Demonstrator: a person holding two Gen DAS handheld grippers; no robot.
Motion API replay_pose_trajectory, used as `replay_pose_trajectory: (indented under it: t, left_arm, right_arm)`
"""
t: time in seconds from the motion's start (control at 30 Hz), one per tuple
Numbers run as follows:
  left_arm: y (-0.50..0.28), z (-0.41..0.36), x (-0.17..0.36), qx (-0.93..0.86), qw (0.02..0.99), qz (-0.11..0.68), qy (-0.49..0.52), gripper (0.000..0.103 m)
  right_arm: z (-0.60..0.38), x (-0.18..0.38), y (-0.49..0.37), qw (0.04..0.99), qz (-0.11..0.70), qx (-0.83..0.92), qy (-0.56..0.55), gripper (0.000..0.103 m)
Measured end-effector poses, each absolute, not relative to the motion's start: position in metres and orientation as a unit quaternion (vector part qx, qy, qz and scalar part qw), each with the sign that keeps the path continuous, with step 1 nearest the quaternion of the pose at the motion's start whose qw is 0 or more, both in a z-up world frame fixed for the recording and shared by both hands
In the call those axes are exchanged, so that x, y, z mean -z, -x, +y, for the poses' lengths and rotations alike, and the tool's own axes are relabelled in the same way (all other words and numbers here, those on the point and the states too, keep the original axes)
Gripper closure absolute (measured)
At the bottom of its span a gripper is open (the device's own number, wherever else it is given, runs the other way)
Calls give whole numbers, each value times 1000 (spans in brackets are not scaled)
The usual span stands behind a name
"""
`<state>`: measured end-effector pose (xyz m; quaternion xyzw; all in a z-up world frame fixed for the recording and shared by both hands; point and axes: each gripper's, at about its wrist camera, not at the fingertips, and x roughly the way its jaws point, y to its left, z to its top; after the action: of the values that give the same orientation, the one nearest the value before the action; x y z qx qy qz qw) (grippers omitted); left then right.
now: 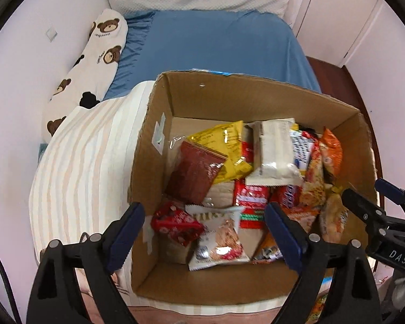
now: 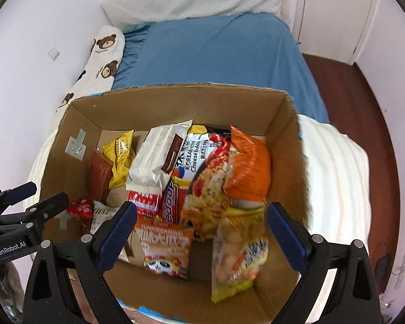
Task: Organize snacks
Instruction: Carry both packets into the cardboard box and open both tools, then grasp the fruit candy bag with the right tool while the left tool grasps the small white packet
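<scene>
**Both grippers hover wide open over a box full of snacks**

A cardboard box (image 1: 159,189) sits on a striped quilt (image 1: 81,167) at the near end of the bed, filling the centre of both views. Inside lies a loose heap of snack packets: a dark red packet (image 1: 194,175) leaning at the left, a yellow bag (image 1: 226,145) behind it, a white packet (image 1: 275,154) on top in the middle, an orange bag (image 2: 249,167) upright at the right. The left hand-held gripper (image 1: 205,232) is at the lower edge of its frame, spread wide and empty. The right hand-held gripper (image 2: 202,232) is likewise spread wide, holding nothing. A blue sheet (image 1: 216,43) covers the bed beyond, with a bear-print bolster (image 1: 94,62) at upper left
</scene>
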<state>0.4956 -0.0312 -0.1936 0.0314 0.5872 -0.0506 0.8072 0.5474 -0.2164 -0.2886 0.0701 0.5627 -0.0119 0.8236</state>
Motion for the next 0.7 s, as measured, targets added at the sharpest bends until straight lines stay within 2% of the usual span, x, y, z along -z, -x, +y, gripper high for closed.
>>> replay_pose_trajectory:
  t: [0.7]
  left_arm:
    - [-374, -38, 125, 67, 863, 500, -33, 12]
  right_arm:
    - [-220, 209, -405, 874, 479, 19, -79, 4]
